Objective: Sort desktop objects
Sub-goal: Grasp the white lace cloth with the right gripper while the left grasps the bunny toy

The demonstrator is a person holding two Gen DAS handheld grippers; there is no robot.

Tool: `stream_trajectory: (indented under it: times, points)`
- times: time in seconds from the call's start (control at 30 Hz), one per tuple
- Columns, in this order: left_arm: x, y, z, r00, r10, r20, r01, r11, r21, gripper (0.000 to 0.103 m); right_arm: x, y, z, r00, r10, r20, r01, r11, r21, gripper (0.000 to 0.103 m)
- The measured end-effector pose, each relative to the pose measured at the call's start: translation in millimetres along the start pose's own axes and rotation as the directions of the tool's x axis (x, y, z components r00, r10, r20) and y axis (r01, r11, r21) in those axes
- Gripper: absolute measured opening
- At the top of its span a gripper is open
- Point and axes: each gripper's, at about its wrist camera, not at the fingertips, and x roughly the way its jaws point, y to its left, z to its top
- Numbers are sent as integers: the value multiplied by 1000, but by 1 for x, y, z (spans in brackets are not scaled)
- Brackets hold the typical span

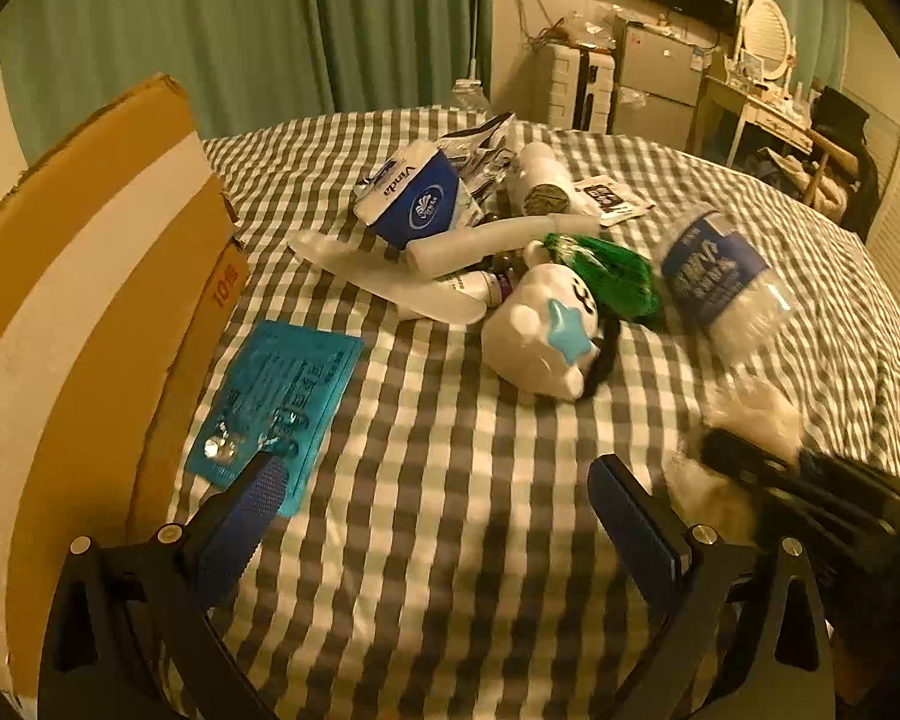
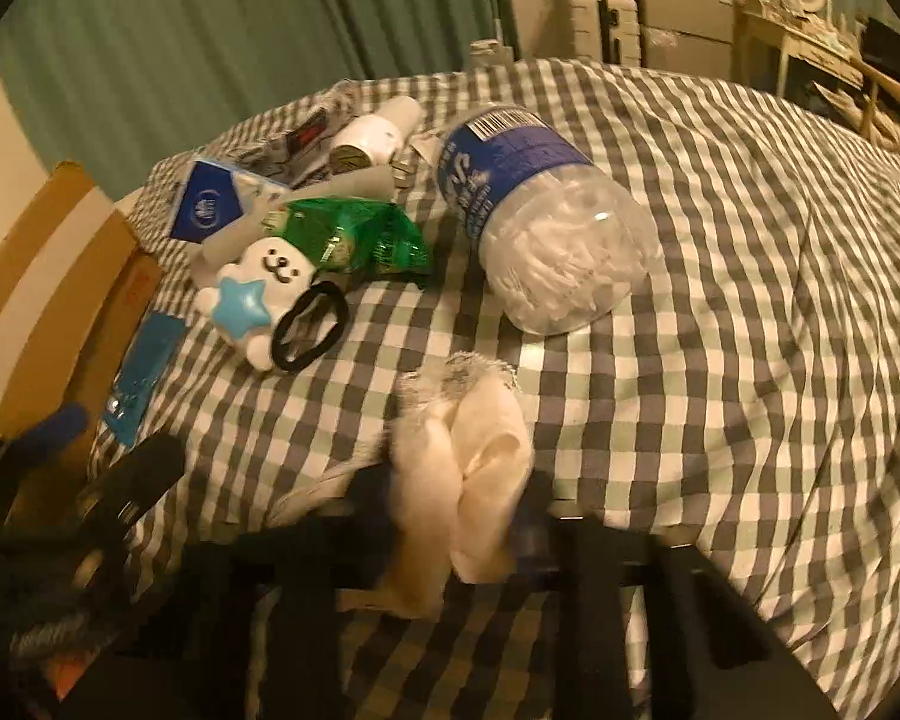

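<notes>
A pile of objects lies on the checked cloth: a white bear toy with a blue star (image 1: 546, 330) (image 2: 258, 300), a green packet (image 1: 606, 264) (image 2: 354, 234), a clear bottle with a blue label (image 1: 720, 276) (image 2: 540, 210), a blue Vinda tissue pack (image 1: 414, 192) (image 2: 210, 204), a white tube (image 1: 480, 240) and a black hair tie (image 2: 309, 324). A teal blister card (image 1: 276, 408) lies by my left gripper (image 1: 438, 498), which is open and empty above the cloth. My right gripper (image 2: 456, 516) is shut on a crumpled white cloth (image 2: 474, 462), also seen in the left wrist view (image 1: 750, 420).
A cardboard box (image 1: 90, 276) (image 2: 48, 276) stands at the left edge of the checked cloth (image 1: 450, 540). Green curtains (image 1: 270, 30) hang behind. A fridge (image 1: 660, 72), a suitcase and a dressing table stand at the far right.
</notes>
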Motion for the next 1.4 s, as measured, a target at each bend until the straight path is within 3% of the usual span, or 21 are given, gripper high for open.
stream_trajectory:
  times: [0.2,0.37,0.7,0.77,0.8,0.83,0.87,1.2,1.4]
  points:
    - [3,-13,18,998,-44,50,44,999,15,103,-39,-18,2,995,1,99,-3,1000,28,14]
    - [21,-19,45,998,-32,55,29,998,60,103,-51,-32,0,991,-10,133,0,997,79,14]
    - [73,-26,52,993,-53,-105,63,993,98,99,-42,-30,7,992,12,127,-21,997,72,14]
    - [76,-30,50,993,-55,-106,66,992,111,87,-41,-31,6,992,9,125,-18,997,71,14]
    - [74,-30,49,993,-73,-92,83,991,108,79,-40,-31,6,993,7,121,-16,997,69,14]
    - [73,-30,48,992,-94,-88,103,990,101,58,-41,-32,5,993,6,119,-14,998,68,14]
    - [71,-30,48,990,-112,-89,120,988,96,56,-40,-32,5,993,7,118,-15,998,67,14]
    - [20,-17,37,989,-146,-33,148,984,99,55,-43,-24,-6,997,4,83,-8,998,56,14]
    - [-35,9,25,984,-173,48,174,985,-17,55,-71,-7,-16,994,20,109,-24,999,33,14]
